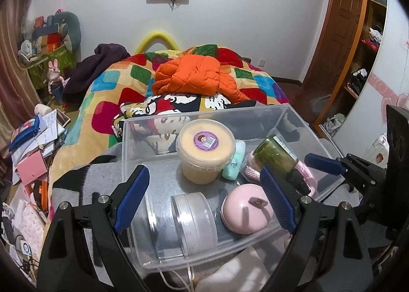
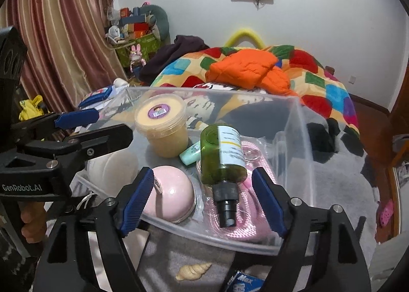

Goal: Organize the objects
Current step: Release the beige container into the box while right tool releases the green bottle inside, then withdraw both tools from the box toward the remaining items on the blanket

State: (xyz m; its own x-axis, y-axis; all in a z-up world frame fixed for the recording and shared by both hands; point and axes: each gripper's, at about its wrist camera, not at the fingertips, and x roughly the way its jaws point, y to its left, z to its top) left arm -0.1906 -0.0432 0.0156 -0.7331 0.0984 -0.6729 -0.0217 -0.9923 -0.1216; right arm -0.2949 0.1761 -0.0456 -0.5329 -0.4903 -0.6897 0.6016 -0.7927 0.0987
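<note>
Bottle (image 2: 222,161), green, lies in the clear bin (image 2: 304,143) on a pink rope (image 2: 245,220), nozzle toward us. Our right gripper (image 2: 204,200) stands open around it, pads clear; we judge it just placed. Left gripper (image 1: 204,200) is open, empty. Next we need another item, perhaps the shell (image 2: 193,271). The bin's near wall blurs its contents.
</note>
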